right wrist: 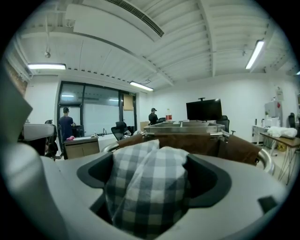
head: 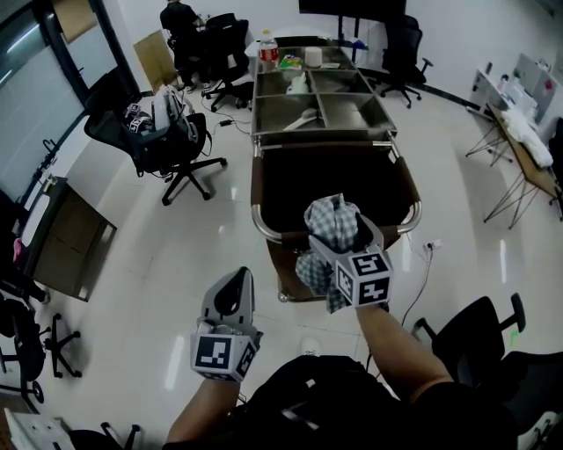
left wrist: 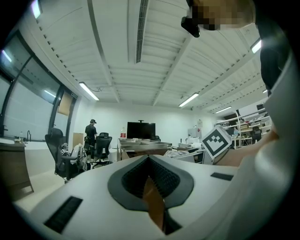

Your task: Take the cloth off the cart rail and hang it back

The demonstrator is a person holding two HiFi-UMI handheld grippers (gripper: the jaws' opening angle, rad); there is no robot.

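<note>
A green-and-white checked cloth [head: 329,221] is bunched between the jaws of my right gripper [head: 345,232], which is shut on it. One end sticks up and the other hangs down beside the marker cube. In the right gripper view the cloth [right wrist: 147,187] fills the gap between the jaws. The gripper is held over the near end of the cart, above its chrome rail [head: 260,228] and the dark brown bag [head: 325,180] hung inside it. My left gripper [head: 232,288] is lower and to the left over the floor, shut and empty, with its jaws meeting in the left gripper view [left wrist: 150,161].
The cart's steel top tray [head: 257,112] holds a bottle [head: 268,49], a roll and utensils. Black office chairs [head: 163,136] stand to the left, at the back and at the right front [head: 475,330]. A person [head: 180,18] sits far back. A wooden cabinet [head: 66,237] is on the left.
</note>
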